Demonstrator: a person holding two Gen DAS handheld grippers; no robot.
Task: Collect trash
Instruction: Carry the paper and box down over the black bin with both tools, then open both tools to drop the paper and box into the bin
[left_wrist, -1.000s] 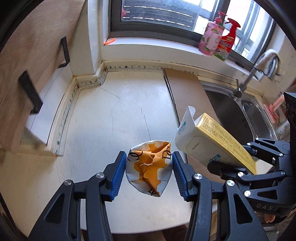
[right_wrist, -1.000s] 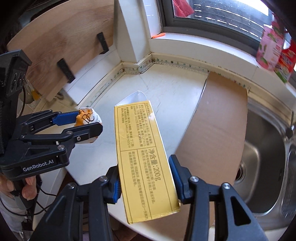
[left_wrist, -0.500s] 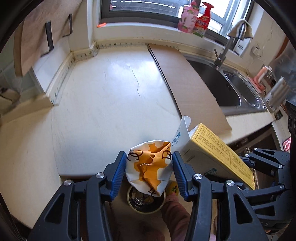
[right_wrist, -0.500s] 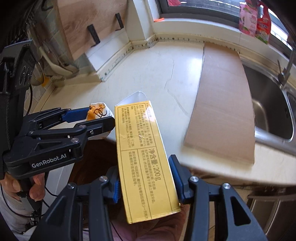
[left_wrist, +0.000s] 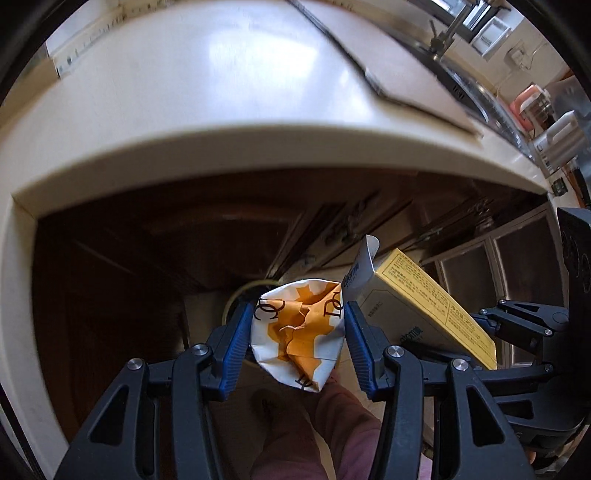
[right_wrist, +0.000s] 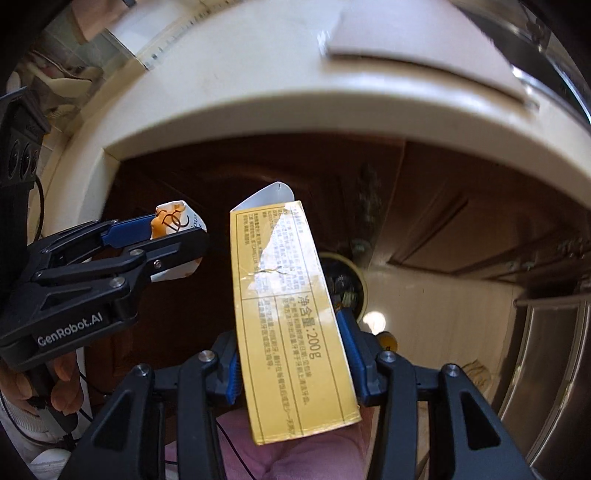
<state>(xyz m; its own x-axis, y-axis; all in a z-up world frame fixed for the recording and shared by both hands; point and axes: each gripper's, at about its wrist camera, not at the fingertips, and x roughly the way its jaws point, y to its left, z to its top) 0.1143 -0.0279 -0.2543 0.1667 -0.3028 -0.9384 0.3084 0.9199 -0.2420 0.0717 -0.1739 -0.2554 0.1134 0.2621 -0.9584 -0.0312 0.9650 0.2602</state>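
My left gripper (left_wrist: 298, 341) is shut on a crumpled white and orange paper wrapper (left_wrist: 299, 338), held in front of the counter, above a round trash bin (left_wrist: 236, 297) on the floor below. The wrapper also shows in the right wrist view (right_wrist: 173, 225), in the left gripper (right_wrist: 162, 243). My right gripper (right_wrist: 290, 356) is shut on a yellow carton box (right_wrist: 291, 325) with its top flap open. The box (left_wrist: 424, 306) sits just right of the wrapper. The bin (right_wrist: 349, 284) shows behind the box, with trash inside.
The cream countertop edge (left_wrist: 229, 147) curves overhead, with a brown board (right_wrist: 424, 40) on it and a steel sink (left_wrist: 461, 74) at the right. Dark wooden cabinet doors (right_wrist: 461, 221) are below. A person's pink-clad leg (left_wrist: 295, 435) is under the grippers.
Both grippers have pulled back off the counter and tilted down, with the wrapper and box still held. The view now shows the cabinet front and the bin below.
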